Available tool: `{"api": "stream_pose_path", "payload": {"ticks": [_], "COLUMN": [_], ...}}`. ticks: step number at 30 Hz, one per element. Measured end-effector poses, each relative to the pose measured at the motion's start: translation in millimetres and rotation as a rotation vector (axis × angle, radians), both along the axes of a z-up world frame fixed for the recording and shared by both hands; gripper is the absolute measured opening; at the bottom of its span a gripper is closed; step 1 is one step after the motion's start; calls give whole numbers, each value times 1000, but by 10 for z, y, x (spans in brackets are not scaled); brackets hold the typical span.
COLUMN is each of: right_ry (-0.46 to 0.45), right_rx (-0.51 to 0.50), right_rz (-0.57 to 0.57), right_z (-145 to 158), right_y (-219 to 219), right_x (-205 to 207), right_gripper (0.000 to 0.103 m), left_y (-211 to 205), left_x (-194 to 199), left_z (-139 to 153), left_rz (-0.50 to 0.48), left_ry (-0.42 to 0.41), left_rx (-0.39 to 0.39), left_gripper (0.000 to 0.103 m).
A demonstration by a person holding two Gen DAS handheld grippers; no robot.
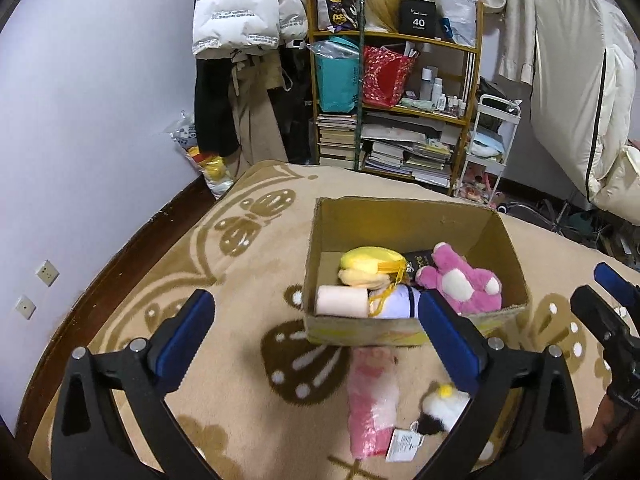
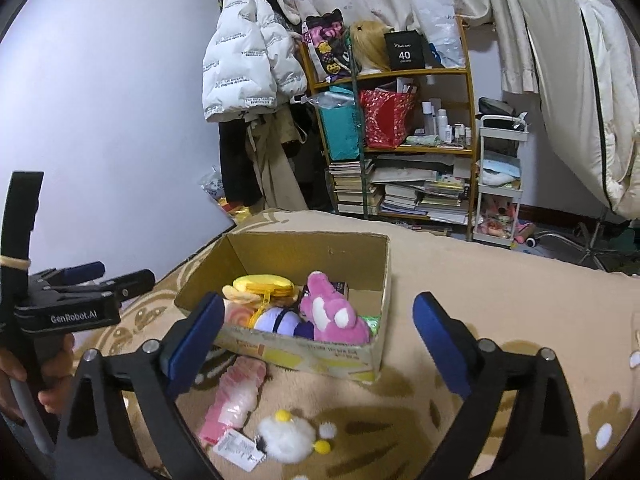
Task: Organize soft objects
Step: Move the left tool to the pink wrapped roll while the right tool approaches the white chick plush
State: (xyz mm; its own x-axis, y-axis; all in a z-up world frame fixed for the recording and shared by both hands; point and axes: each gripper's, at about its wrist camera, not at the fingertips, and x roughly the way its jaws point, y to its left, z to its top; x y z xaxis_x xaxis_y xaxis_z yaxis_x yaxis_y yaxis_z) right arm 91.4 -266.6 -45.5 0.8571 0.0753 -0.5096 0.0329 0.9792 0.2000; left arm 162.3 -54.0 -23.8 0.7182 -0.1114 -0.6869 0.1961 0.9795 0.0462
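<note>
An open cardboard box [image 1: 400, 220] [image 2: 308, 248] stands on a beige blanket. In it lie a pink plush [image 1: 460, 280] [image 2: 332, 312], a yellow plush [image 1: 370, 266] [image 2: 264, 284] and a doll in white and purple [image 1: 396, 302] [image 2: 276, 320]. In front of the box lie a long pink plush [image 1: 370, 404] [image 2: 234, 396] and a small white fluffy toy with yellow pompoms [image 1: 444, 404] [image 2: 286, 436]. My left gripper [image 1: 316, 344] is open and empty above them. My right gripper [image 2: 320, 344] is open and empty, just before the box.
The blanket [image 1: 248, 280] with brown patterns covers the surface. Behind it stand a wooden shelf [image 1: 394, 100] with books and bags, hanging coats [image 1: 244, 20], a white cart [image 1: 490, 148] and a lilac wall [image 1: 100, 80]. The right gripper shows at the left view's right edge [image 1: 612, 320].
</note>
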Motion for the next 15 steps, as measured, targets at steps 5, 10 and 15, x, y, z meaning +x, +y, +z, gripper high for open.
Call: {"api": "stream_pose_path", "payload": {"ticks": [5,10,15], "right_ry": [12,42,69], "right_rx": [2,16,-9], "right_rz": [-5,0,10], "right_z": [10,-32,-129], "right_y": [40,98,184], "right_x": [-189,-332,-388], "right_gripper": [103,103,103], "left_y": [63,110,173], "left_x": [-179,-346,-410], "left_z": [38,108,33], "left_rz": [-29,-28,-15], "left_ry": [40,64,99], "left_rx": [-13,-15,-7], "left_gripper": [101,101,101]}}
